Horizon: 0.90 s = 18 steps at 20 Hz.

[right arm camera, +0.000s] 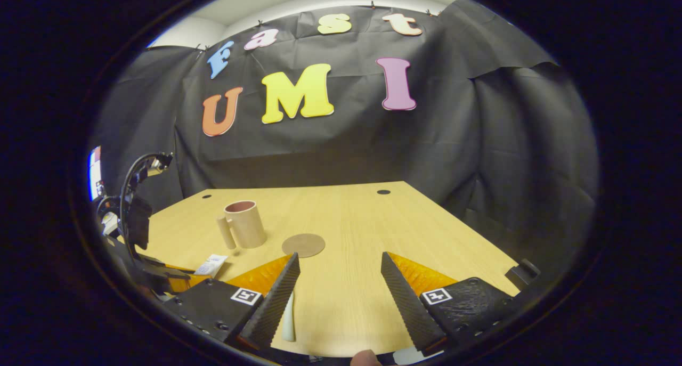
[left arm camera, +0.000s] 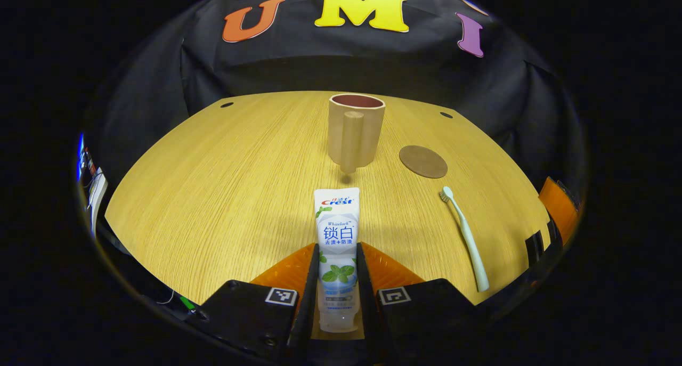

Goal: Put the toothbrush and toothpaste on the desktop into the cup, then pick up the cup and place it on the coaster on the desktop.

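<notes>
A white toothpaste tube (left arm camera: 337, 222) lies lengthwise between the fingers of my left gripper (left arm camera: 337, 249), which press on both of its sides, cap end nearest the camera. Straight ahead stands the beige cup (left arm camera: 356, 134), handle facing me, and the round brown coaster (left arm camera: 423, 161) lies to its right. The pale green toothbrush (left arm camera: 464, 238) rests on the wood table (left arm camera: 213, 195), right of the tube. My right gripper (right arm camera: 340, 259) hovers open over the table with nothing between its fingers; the toothbrush handle end (right arm camera: 288, 318) shows beside its left finger. The cup (right arm camera: 245, 225) and coaster (right arm camera: 303, 245) lie ahead to the left.
The right gripper's body (left arm camera: 557, 206) sits at the table's right edge. The left gripper (right arm camera: 170, 281) with a looped cable (right arm camera: 130, 185) is at the table's left side. Small round holes (right arm camera: 383, 192) mark the table's far corners. Black cloth closes the back.
</notes>
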{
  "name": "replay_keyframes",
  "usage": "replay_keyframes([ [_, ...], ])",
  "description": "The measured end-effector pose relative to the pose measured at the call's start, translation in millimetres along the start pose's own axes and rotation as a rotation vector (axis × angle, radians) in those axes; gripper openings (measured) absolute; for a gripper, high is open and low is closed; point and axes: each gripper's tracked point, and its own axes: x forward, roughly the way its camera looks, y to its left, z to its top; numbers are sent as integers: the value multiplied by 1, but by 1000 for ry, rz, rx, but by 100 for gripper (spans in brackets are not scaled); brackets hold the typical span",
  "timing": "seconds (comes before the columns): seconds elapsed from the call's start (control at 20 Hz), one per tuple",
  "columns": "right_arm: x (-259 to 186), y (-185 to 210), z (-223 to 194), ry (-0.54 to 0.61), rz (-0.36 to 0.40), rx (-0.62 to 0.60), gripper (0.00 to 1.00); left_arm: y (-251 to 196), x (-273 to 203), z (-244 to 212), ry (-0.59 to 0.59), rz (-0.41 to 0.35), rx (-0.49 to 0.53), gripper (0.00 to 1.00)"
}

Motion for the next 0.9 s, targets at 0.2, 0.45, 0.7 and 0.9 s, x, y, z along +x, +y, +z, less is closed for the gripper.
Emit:
replay_keyframes([
  [0.2, 7, 21, -15, 51, 31, -14, 93, 3, -19, 32, -95, -5, 2, 40],
  [0.45, 28, 58, -50, 191, 79, -55, 92, 7, -52, 96, -267, 25, 29, 40],
  [0.7, 52, 68, -78, 296, 60, -88, 89, 14, -77, 100, -339, 24, 26, 40],
  [0.9, 72, 67, -90, 351, 16, -123, 55, 20, -86, 117, -389, 26, 30, 40],
])
